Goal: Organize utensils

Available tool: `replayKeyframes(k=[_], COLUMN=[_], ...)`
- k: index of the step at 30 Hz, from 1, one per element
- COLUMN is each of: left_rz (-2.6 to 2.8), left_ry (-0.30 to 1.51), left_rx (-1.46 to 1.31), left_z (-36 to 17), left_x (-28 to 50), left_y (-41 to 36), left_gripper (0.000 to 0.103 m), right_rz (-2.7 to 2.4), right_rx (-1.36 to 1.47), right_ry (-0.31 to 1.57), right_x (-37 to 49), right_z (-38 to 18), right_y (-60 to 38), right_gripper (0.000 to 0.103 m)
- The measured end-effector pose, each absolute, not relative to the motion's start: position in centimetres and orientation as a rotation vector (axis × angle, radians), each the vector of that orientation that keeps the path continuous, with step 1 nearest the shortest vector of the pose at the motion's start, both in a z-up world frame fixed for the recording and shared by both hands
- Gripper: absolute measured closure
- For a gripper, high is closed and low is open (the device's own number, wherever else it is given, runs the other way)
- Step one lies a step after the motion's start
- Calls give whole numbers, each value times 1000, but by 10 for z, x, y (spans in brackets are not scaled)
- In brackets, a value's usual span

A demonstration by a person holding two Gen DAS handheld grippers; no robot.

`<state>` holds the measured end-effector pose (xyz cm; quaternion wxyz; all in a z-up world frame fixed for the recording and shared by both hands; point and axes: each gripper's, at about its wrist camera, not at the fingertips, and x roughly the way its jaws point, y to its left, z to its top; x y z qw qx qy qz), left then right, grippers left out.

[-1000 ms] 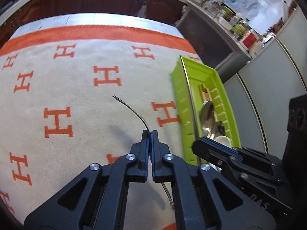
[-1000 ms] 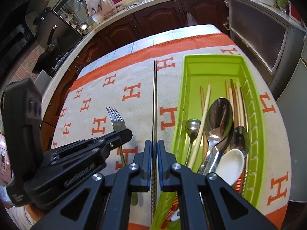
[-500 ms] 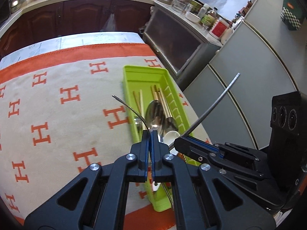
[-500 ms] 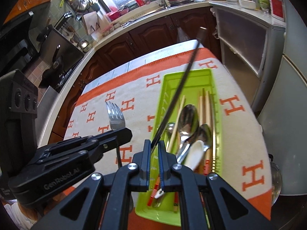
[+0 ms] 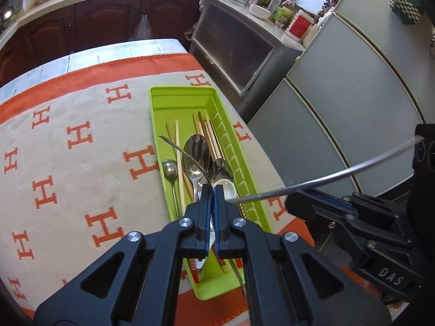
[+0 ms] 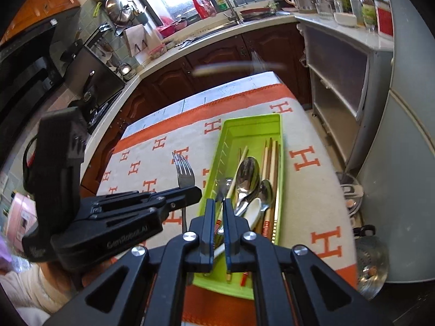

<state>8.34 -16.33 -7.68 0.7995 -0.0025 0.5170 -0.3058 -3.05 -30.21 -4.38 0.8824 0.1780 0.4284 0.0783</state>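
Most of the sorting looked done. The green tray (image 5: 163, 100) sat on the right part of the table (image 5: 81, 146), on the cream cloth with orange H marks, and it already held several wooden chopsticks (image 5: 206, 135), a large metal spoon (image 5: 196, 149), a small spoon (image 5: 170, 169) and a white ceramic spoon (image 5: 227, 188), all lying lengthwise and partly overlapping.

2 pieces were not yet in the tray. The left hand-held gripper (image 5: 211, 193) was clenched on a fork (image 6: 184, 172); its own camera showed only the thin curved edge rising from the closed pads, while the right wrist view showed the tines standing up beside the tray's left wall, above the cloth. The right hand-held gripper (image 6: 217, 212) gripped a long thin metal rod (image 5: 339, 175), probably a metal chopstick, which angled up and away to the right, off the table edge; in its own view the rod's far end was a blur.

Both tools hovered over the near end of the tray. What seemed left was lowering each piece in alongside the others. No other loose utensils showed on the visible cloth.
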Motion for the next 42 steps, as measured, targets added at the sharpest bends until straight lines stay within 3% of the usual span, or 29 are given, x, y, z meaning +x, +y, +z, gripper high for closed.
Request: replayKeyframes(k=[14,42], left_rz=[-625,-612], left_ry=[1148,1207], left_rx=[32,6], left_z=[-90,-136], left_x=[91,140], left_y=[-162,-174], left_gripper=[103,103], right_rz=[195,153], right_rx=[205,441], right_ry=[1026,1082], right_x=[-45,109], right_z=[-43,-125], right_y=[-287,-306], right_gripper=[99,101])
